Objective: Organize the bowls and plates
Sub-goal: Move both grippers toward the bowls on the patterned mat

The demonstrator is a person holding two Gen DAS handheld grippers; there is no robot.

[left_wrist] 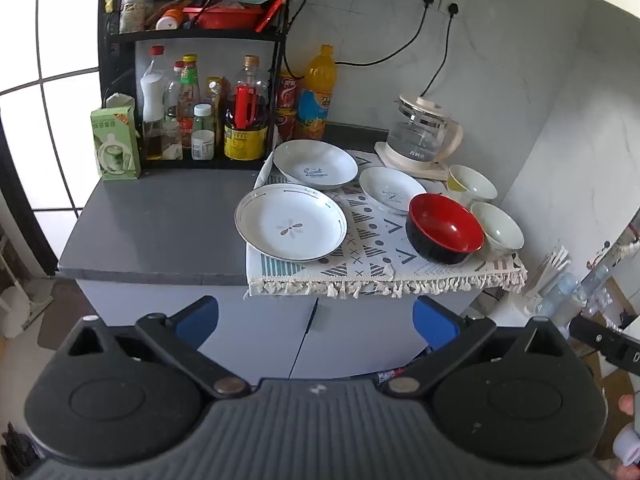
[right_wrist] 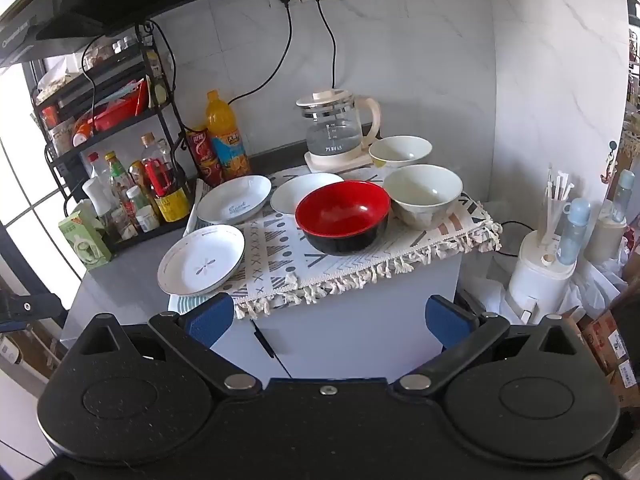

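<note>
Both claws gape empty below the bench; the red bowl (right_wrist: pixel 343 216) sits frame-centre above the right claw (right_wrist: pixel 328 320), nearer than the left claw (left_wrist: pixel 316 320)

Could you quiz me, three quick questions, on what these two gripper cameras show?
1. How many plates and how many bowls sit on the patterned cloth?
2. True or false: the red bowl is stacked inside a white bowl.
3. Which stands nearest the glass kettle: A) flower plate, B) far white bowl, C) green box?

Key:
1. Three plates, three bowls.
2. False; it stands alone on the cloth.
3. B.

Both the left gripper and right gripper are open, holding nothing.
</note>
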